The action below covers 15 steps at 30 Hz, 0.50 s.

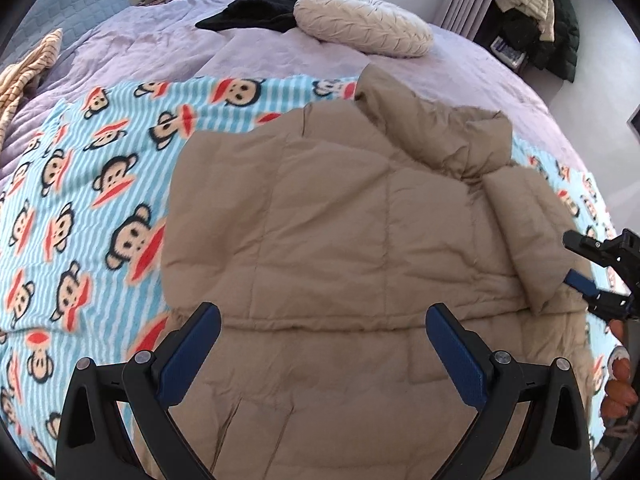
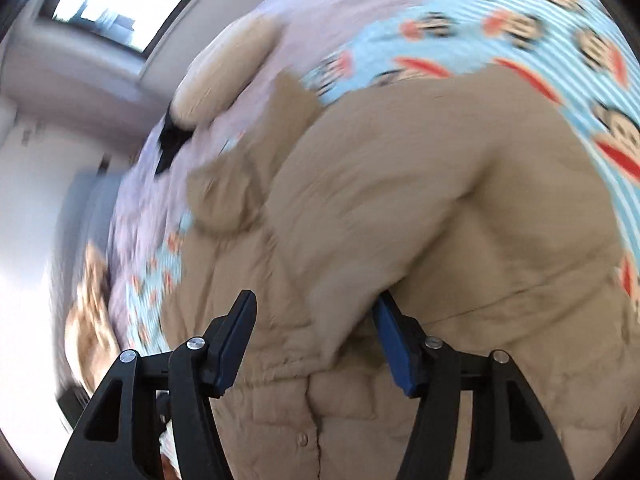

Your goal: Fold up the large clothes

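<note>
A tan puffer jacket (image 1: 340, 208) lies spread on a monkey-print blanket (image 1: 80, 184) on the bed, collar toward the far side. One sleeve (image 1: 520, 232) is folded across its right part. My left gripper (image 1: 324, 314) hovers open over the jacket's lower half, with nothing between its fingers. My right gripper (image 1: 572, 256) reaches in from the right edge, beside the sleeve's cuff. In the blurred right wrist view the right gripper (image 2: 316, 300) stands open with the sleeve end (image 2: 360, 272) lying between its jaws, the left pad clear of the fabric.
A cream round pillow (image 1: 364, 28) and a black garment (image 1: 256, 8) rest at the far side of the lilac bedspread (image 1: 160, 52). A striped beige cloth (image 1: 24, 68) lies at the left. Coats are piled (image 1: 536, 20) beyond the bed's right corner.
</note>
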Each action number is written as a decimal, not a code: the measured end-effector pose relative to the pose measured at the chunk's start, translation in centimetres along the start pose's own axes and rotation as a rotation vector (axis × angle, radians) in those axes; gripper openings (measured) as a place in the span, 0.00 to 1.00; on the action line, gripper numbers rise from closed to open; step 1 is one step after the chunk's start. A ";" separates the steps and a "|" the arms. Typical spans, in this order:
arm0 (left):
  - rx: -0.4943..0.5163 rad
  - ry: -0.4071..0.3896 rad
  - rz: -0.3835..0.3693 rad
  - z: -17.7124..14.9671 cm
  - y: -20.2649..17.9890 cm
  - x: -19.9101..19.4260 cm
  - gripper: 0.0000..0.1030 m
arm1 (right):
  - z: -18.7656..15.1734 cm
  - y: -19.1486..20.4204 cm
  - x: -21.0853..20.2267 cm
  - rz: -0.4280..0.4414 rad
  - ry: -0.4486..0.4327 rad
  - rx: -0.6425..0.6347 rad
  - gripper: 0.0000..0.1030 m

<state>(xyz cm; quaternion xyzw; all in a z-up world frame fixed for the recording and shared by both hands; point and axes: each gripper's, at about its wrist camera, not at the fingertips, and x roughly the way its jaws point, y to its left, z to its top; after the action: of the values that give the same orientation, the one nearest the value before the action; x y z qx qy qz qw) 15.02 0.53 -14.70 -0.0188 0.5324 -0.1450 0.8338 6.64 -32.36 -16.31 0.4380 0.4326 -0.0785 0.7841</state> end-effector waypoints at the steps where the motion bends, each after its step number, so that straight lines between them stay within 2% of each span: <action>1: -0.012 -0.003 -0.015 0.2 0.2 0.0 1.00 | 0.4 -1.0 -0.1 0.011 -0.011 0.054 0.61; 2: -0.035 -0.002 -0.043 0.5 0.7 -0.1 1.00 | 0.9 -2.1 -0.3 0.019 -0.027 0.116 0.55; 3: -0.048 0.000 -0.056 0.7 1.0 0.0 1.00 | 1.4 -3.2 -0.5 0.032 -0.053 0.172 0.25; 4: -0.059 0.000 -0.064 0.9 1.5 -0.1 1.00 | 1.7 -3.2 -0.3 0.045 -0.057 0.186 0.06; 6: -0.069 -0.010 -0.074 1.2 2.4 -0.3 1.00 | 2.1 -2.1 -0.2 0.063 -0.071 0.145 0.06; 10: -0.101 -0.024 -0.143 1.6 4.1 -1.3 1.00 | 0.5 5.2 0.7 0.083 -0.033 -0.186 0.06; 12: -0.120 -0.021 -0.184 1.8 4.7 -1.6 1.00 | -2.0 9.0 2.1 0.054 0.022 -0.366 0.06; 15: -0.134 -0.018 -0.234 1.9 4.9 -1.7 1.00 | -5.8 11.7 4.1 -0.032 0.112 -0.531 0.10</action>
<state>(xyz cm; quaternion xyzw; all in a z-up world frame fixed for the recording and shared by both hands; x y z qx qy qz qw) 17.17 5.42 -13.27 -0.1379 0.5276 -0.2052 0.8127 11.53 -19.85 -13.57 0.2135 0.4877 0.0496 0.8451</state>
